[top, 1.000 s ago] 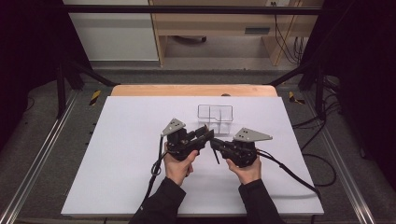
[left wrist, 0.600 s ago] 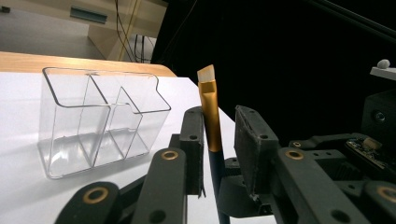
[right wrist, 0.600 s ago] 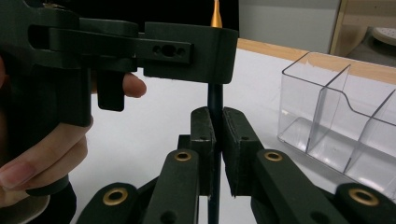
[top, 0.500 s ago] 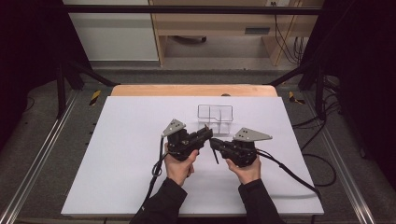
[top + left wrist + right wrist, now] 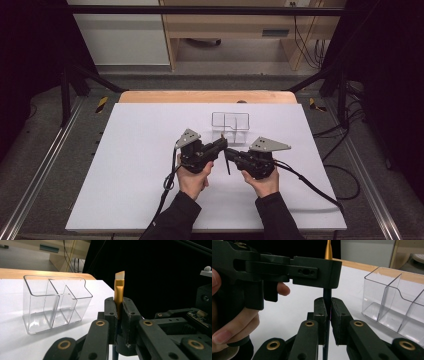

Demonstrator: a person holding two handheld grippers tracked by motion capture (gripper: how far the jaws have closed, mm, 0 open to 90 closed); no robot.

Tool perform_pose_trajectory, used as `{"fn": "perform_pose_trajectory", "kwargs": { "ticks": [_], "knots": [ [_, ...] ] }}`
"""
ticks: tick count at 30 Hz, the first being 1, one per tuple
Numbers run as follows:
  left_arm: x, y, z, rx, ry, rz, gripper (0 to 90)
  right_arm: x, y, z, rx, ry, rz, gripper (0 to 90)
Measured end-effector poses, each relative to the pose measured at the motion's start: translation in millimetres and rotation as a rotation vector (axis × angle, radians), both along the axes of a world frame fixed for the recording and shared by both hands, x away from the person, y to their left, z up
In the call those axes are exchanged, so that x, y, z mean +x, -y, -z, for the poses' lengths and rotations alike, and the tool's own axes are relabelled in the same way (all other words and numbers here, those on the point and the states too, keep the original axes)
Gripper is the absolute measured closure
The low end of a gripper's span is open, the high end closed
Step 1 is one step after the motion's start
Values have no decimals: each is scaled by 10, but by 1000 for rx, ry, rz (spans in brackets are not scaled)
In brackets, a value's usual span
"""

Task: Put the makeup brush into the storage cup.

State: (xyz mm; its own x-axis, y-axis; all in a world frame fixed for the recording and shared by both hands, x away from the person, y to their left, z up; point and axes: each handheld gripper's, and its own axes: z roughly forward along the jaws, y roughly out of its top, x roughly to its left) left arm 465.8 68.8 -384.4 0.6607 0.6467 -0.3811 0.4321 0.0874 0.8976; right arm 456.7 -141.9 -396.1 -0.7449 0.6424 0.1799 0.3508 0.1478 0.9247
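Plenty of bare white desk (image 5: pixel 125 175) lay on every side of the hands. The right gripper (image 5: pixel 231 154) was clamped on the brush (image 5: pixel 119 291) handle's dark lower end, and the left gripper (image 5: pixel 223 143) had just closed its fingers (image 5: pixel 110 315) on the gold ferrule. The clear organizer (image 5: pixel 230 121) sat just beyond, well inside the far edge.

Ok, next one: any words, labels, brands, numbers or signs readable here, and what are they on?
None can be read.
Makeup brush, gold ferrule, dark handle, held by both grippers: no print shows.
Clear organizer: no label.
Left gripper and right gripper: plain black, no markings.
Grey strip on the wooden furniture behind the table: too small to tell whether it bears text.
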Motion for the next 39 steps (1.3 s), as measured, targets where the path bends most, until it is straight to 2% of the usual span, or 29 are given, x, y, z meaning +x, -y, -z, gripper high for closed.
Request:
{"fn": "perform_pose_trajectory", "kwargs": {
  "ticks": [6,10,15,20,27,33,39],
  "knots": [
    [-13,-16,-18,14,17,-9,826,-8,5,2,-22,-2,4,728],
    [-40,18,-22,30,28,-1,826,5,2,3,-16,-10,3,717],
    [-53,74,1,46,33,10,826,14,-8,0,-17,-23,-3,739],
    [-66,100,3,64,42,19,827,20,-17,2,-26,-32,-4,828],
    [-65,94,-11,62,38,22,821,15,-19,-8,-24,-37,-1,836],
    [-62,19,-53,58,45,23,678,25,-15,-8,-25,-31,13,837],
    [-100,-152,-152,91,85,13,533,55,1,-21,-23,-30,34,837]
  ]
}}
